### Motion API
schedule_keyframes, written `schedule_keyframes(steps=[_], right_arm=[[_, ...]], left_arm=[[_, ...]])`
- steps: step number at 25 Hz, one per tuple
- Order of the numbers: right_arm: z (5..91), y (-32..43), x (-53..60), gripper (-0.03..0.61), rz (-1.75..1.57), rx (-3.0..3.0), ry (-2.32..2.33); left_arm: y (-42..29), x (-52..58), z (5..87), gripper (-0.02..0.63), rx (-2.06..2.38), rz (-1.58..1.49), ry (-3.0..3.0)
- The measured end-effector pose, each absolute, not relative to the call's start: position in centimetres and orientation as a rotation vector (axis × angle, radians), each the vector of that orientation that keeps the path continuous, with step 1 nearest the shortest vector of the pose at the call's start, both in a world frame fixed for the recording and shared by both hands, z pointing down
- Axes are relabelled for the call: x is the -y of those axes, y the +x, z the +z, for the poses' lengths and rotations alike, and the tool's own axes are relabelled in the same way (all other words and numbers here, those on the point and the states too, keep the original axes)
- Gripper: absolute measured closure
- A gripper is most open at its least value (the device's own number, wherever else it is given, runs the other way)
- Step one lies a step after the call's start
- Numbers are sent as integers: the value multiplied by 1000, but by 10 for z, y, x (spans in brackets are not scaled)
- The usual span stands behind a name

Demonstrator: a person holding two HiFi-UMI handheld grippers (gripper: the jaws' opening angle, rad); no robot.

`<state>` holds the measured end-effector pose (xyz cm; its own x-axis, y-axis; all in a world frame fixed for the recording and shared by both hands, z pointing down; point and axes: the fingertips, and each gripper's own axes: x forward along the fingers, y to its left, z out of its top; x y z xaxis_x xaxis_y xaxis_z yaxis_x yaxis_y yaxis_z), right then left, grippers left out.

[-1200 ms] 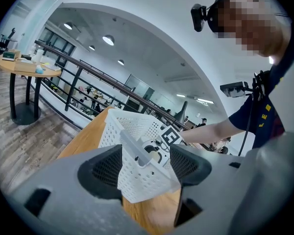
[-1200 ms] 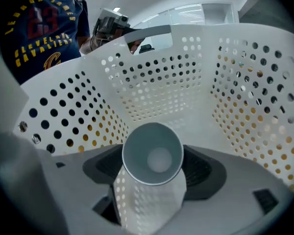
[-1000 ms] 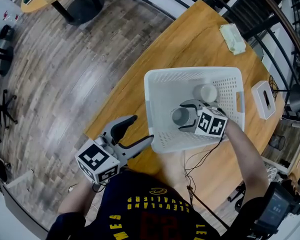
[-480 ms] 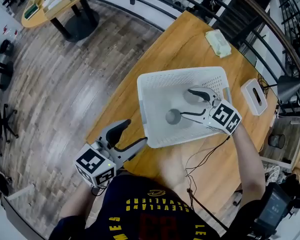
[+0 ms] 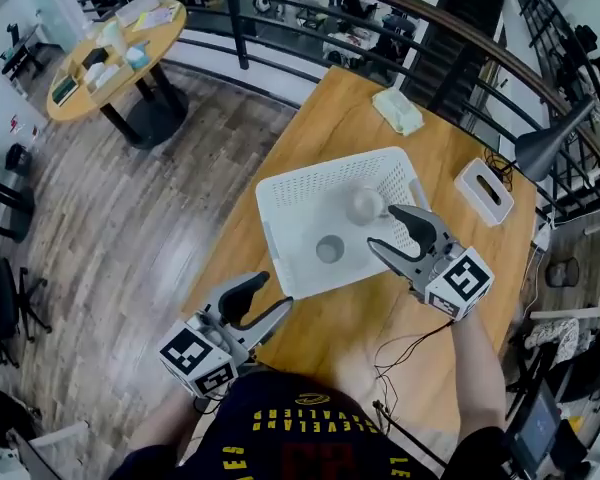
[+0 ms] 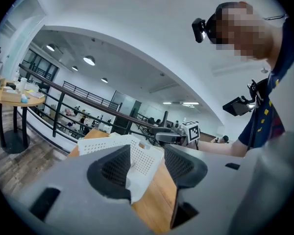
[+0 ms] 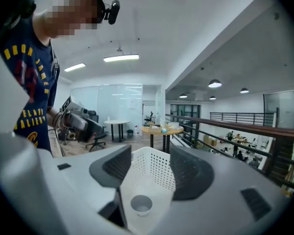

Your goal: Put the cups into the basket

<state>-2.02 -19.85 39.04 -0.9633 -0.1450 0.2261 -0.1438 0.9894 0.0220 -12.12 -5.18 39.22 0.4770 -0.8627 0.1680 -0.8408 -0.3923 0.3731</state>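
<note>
Head view, near to far: left gripper (image 5: 270,293), jaws apart and empty, just closing partway. Right gripper (image 5: 383,228), likewise, nothing between its jaws. White perforated basket (image 5: 320,168) on wooden table (image 5: 380,318) holds grey cup (image 5: 329,249), mouth up, and pale cup (image 5: 364,204) beyond. Shirt (image 5: 280,408) print illegible.

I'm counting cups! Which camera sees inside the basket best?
The head view: it looks straight into the whole basket, showing one cup and another. The right gripper view sees part of the inside and one cup. The left gripper view shows only an outer corner.
</note>
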Motion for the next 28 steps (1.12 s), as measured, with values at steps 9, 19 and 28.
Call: schedule_keyframes(steps=[9,19,28], right_arm=[[399,64,141,554,405,2963,519],[429,121,60,566,653,2879,594],[430,159,29,565,590,2854,850]], left_arm=[[-53,43,398,518,1252,-106,2385],[31,20,417,595,1092,-34,2452],[96,1,416,603,1038,-12,2507]])
